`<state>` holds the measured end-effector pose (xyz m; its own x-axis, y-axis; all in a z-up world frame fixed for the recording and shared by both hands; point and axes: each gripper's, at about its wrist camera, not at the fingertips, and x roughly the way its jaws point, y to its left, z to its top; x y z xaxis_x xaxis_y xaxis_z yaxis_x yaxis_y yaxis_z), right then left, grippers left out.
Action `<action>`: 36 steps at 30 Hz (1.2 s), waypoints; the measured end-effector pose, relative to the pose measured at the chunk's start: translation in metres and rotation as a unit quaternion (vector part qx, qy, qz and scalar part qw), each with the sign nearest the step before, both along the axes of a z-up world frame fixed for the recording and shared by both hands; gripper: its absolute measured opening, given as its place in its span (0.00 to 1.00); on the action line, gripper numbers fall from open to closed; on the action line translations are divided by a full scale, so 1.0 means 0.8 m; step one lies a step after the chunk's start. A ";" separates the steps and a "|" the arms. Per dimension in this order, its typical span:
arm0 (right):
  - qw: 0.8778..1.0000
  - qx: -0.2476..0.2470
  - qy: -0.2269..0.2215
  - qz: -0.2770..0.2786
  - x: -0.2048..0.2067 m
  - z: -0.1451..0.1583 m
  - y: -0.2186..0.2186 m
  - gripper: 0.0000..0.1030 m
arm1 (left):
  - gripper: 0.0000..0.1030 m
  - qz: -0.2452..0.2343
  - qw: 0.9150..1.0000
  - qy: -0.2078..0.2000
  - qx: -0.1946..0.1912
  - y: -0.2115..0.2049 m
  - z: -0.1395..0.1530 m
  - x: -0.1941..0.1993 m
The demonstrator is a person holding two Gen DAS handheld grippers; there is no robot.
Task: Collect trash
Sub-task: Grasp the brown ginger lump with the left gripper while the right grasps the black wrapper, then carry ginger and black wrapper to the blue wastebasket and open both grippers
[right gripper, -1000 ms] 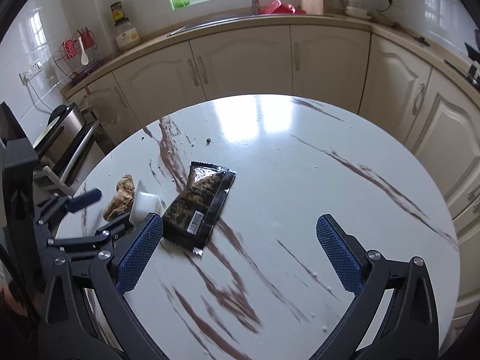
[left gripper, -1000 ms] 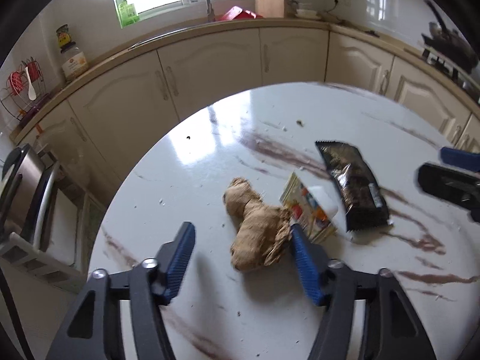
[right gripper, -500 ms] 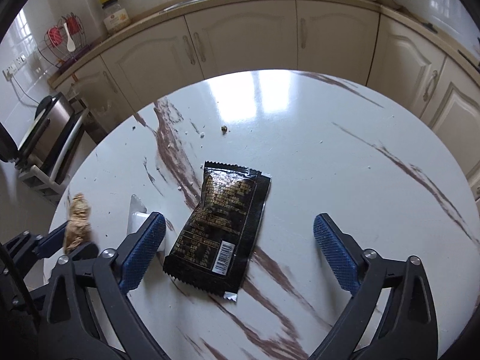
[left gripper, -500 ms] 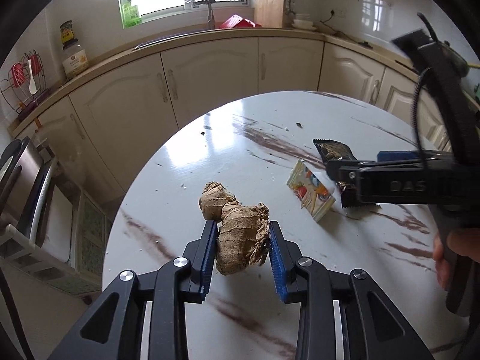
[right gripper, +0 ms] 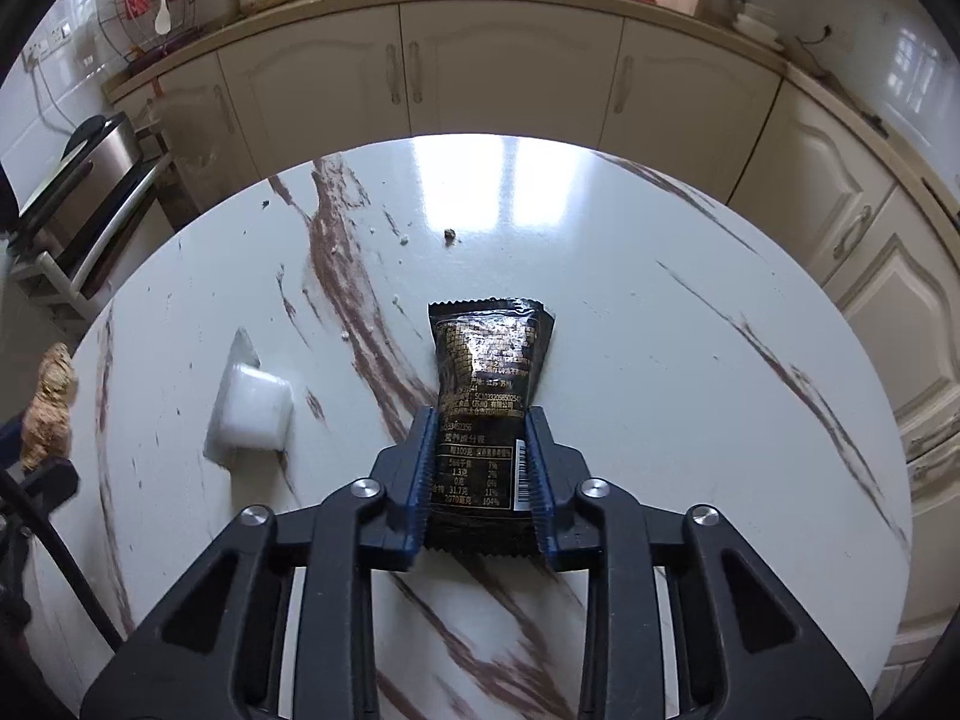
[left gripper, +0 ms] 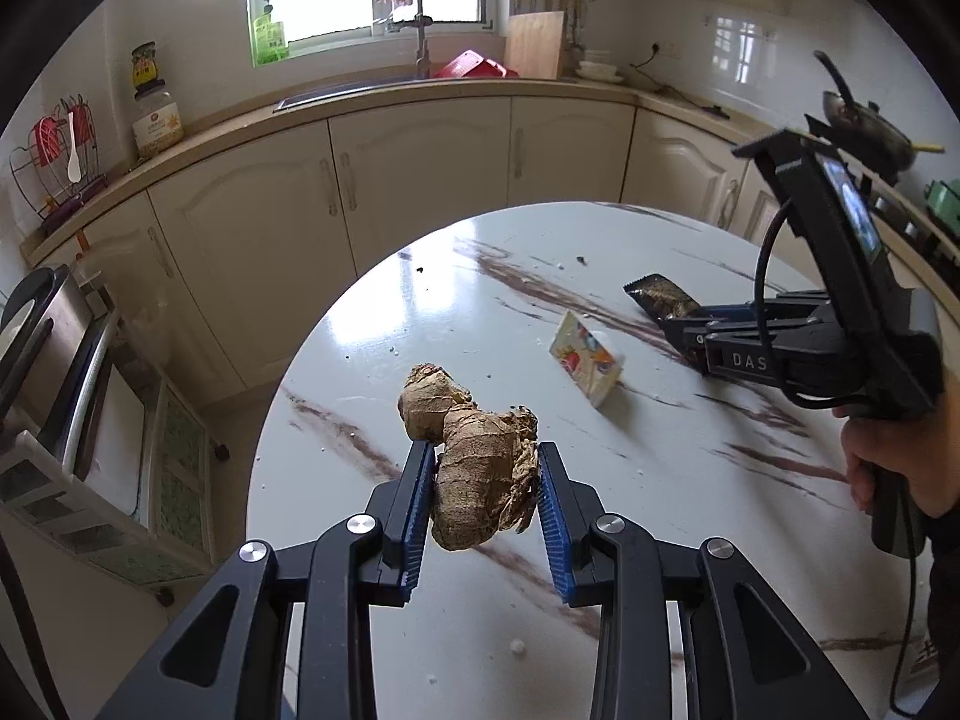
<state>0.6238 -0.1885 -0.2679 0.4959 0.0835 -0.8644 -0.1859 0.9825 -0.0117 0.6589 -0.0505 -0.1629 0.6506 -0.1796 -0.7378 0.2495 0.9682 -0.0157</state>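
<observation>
Where our left wrist camera looks, the left gripper [left gripper: 485, 468] clamps a ginger root [left gripper: 474, 468], lifted above the marble table [left gripper: 372, 360]. From our right wrist view, the right gripper [right gripper: 479, 444] pinches a black snack wrapper [right gripper: 486, 384] lying on the table beside a small white cup [right gripper: 255, 411].

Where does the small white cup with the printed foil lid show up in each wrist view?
Left wrist: small cup lies tipped right of centre, printed lid facing the camera.
Right wrist: cup left of centre, white bottom facing the camera.
Shared landmark: black wrapper beside it.
</observation>
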 end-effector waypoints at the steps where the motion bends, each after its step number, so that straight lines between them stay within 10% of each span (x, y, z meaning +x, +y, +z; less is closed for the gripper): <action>1: 1.000 0.001 -0.003 0.000 -0.002 0.001 -0.003 0.21 | 0.29 -0.002 1.000 -0.004 -0.001 0.003 0.005 -0.007; 11: 0.993 0.086 -0.081 0.027 -0.112 0.092 -0.012 0.15 | 0.29 -0.003 0.998 -0.040 -0.039 0.032 0.048 -0.112; 20: 0.971 0.157 -0.111 0.140 -0.224 0.144 0.105 0.15 | 0.29 0.042 0.993 -0.070 -0.084 0.131 0.066 -0.260; 36: 0.934 0.208 0.026 0.290 -0.291 0.010 0.396 0.15 | 0.29 0.236 0.969 0.027 -0.073 0.397 -0.064 -0.457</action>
